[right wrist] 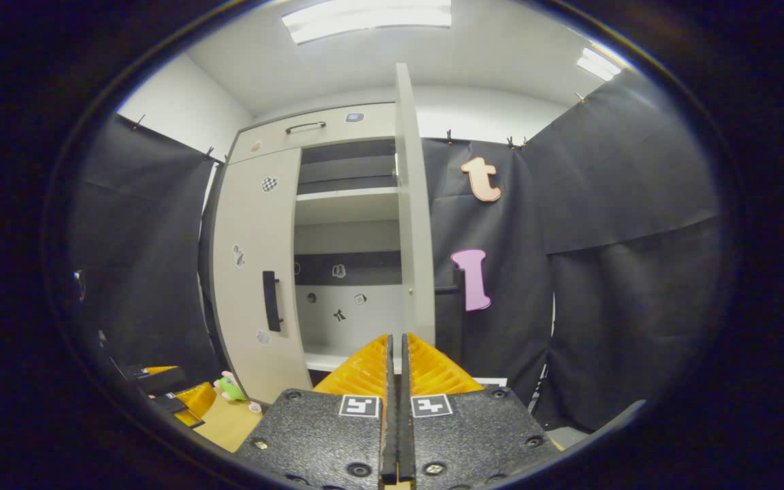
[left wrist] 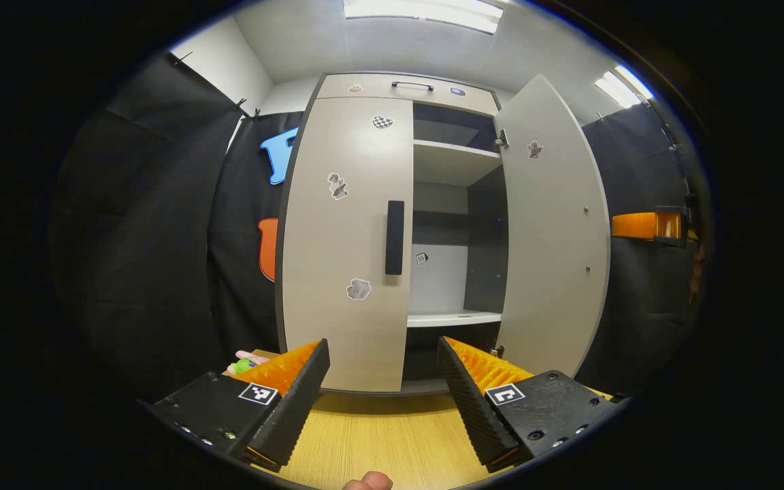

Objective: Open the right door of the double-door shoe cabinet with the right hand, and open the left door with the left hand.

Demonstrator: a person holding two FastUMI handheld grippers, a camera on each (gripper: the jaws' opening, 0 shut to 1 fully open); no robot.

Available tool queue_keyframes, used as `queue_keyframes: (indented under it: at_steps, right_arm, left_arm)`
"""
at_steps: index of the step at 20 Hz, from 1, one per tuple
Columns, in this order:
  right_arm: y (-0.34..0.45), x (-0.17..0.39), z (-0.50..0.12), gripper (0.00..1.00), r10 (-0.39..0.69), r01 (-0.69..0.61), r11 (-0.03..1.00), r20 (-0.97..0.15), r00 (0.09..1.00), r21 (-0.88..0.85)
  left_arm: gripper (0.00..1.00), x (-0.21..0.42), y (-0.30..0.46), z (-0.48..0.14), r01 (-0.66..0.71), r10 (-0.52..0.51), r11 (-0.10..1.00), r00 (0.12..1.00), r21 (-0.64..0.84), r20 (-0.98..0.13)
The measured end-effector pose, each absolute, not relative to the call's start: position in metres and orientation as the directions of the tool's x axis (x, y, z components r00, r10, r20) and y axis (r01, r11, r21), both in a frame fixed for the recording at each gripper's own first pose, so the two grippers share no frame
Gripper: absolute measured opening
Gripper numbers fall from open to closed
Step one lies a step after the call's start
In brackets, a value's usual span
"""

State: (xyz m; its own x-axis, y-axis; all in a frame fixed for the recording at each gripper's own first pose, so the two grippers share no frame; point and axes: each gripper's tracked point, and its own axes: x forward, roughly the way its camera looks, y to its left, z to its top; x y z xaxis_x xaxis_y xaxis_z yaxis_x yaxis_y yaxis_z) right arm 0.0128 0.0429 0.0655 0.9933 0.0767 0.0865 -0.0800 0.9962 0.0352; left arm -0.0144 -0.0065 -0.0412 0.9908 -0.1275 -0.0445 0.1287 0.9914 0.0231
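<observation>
Jaws on my left gripper (left wrist: 384, 371) stand wide apart with nothing between them, hovering low over the wooden table (left wrist: 392, 435) in front of the shoe cabinet (left wrist: 392, 88). On my right gripper (right wrist: 396, 357) the jaws are pressed together, holding nothing, and they sit near the swung-out right door (right wrist: 414, 204).

That right door (left wrist: 555, 224) already stands open, showing the shelves (left wrist: 453, 163) inside. I judge the right-hand half of the job done. The left door (left wrist: 348, 238) is closed, flush with the cabinet front.

What matters next is the left door's black handle (left wrist: 395, 237). It lies ahead of and above my left jaws, farther off, close to the door's right edge beside the open gap. Its long axis runs upright, so I reckon the left jaws, which open side to side, are already turned to straddle it. The left gripper is squarely in front of it and looks the nearer; the right one stands off to the right by the open door.
</observation>
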Motion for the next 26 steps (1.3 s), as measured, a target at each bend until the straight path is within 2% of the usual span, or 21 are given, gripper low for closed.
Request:
queue_keyframes:
  at_steps: [4, 5, 6, 7, 8, 9, 10, 11, 12, 13, 14, 15, 20, 21, 26]
  right_arm:
    - [0.082, 0.018, 0.057, 0.05, 0.147, -0.148, 0.989, 0.061, 0.987, 0.017]
    - [0.084, 0.019, 0.057, 0.22, 0.140, -0.141, 0.990, 0.065, 0.988, 0.006]
    - [0.086, 0.020, 0.057, 0.35, 0.135, -0.135, 0.991, 0.069, 0.988, -0.006]
    - [0.088, 0.021, 0.057, 0.60, 0.133, -0.133, 0.991, 0.069, 0.989, -0.015]
    - [0.090, 0.022, 0.055, 0.67, 0.135, -0.134, 0.991, 0.067, 0.989, -0.018]
    - [0.091, 0.023, 0.054, 0.70, 0.137, -0.137, 0.991, 0.062, 0.989, -0.010]
    - [0.091, 0.023, 0.051, 0.67, 0.135, -0.136, 0.991, 0.055, 0.989, 0.004]
    - [0.090, 0.026, 0.049, 0.70, 0.127, -0.127, 0.992, 0.047, 0.991, 0.016]
    - [0.089, 0.028, 0.044, 0.75, 0.119, -0.120, 0.993, 0.036, 0.992, 0.024]
    - [0.087, 0.031, 0.042, 0.88, 0.109, -0.110, 0.993, 0.026, 0.994, 0.032]
    - [0.085, 0.034, 0.040, 0.92, 0.102, -0.103, 0.994, 0.022, 0.995, 0.041]
    - [0.084, 0.035, 0.039, 0.95, 0.096, -0.096, 0.994, 0.016, 0.995, 0.052]
    - [0.085, 0.038, 0.030, 0.96, 0.103, -0.103, 0.993, 0.007, 0.995, 0.052]
    - [0.087, 0.037, 0.028, 0.99, 0.106, -0.106, 0.993, 0.001, 0.994, 0.045]
    - [0.098, 0.029, 0.025, 0.96, 0.132, -0.132, 0.991, -0.001, 0.991, 0.033]
  left_arm:
    - [0.95, -0.017, -0.006, -0.036, 0.133, -0.132, 0.990, 0.991, 0.038, -0.033]
    - [0.95, -0.018, -0.005, -0.034, 0.133, -0.132, 0.990, 0.991, 0.039, -0.029]
    - [0.95, -0.020, -0.005, -0.033, 0.135, -0.134, 0.990, 0.991, 0.035, -0.028]
    - [0.95, -0.021, -0.004, -0.033, 0.136, -0.135, 0.990, 0.990, 0.026, -0.028]
    - [0.95, -0.024, -0.003, -0.031, 0.134, -0.134, 0.991, 0.991, 0.019, -0.026]
    - [0.95, -0.027, 0.000, -0.030, 0.127, -0.127, 0.992, 0.992, 0.017, -0.024]
    - [0.95, -0.031, 0.003, -0.029, 0.120, -0.120, 0.993, 0.993, 0.017, -0.022]
    - [0.95, -0.033, 0.005, -0.028, 0.115, -0.115, 0.993, 0.993, 0.019, -0.021]
    - [0.95, -0.033, 0.006, -0.027, 0.113, -0.113, 0.993, 0.993, 0.018, -0.020]
    - [0.95, -0.033, 0.006, -0.026, 0.116, -0.115, 0.993, 0.993, 0.013, -0.021]
    - [0.95, -0.033, 0.006, -0.025, 0.119, -0.119, 0.993, 0.993, 0.006, -0.021]
    - [0.95, -0.032, 0.005, -0.025, 0.122, -0.122, 0.993, 0.992, 0.000, -0.022]
    - [0.95, -0.008, 0.001, 0.001, 0.149, -0.148, 0.989, 0.989, -0.024, 0.017]
    - [0.95, 0.003, -0.004, 0.012, 0.160, -0.159, 0.987, 0.987, -0.022, 0.031]
    - [0.95, 0.091, -0.014, 0.058, 0.142, -0.144, 0.989, 0.988, 0.034, 0.049]
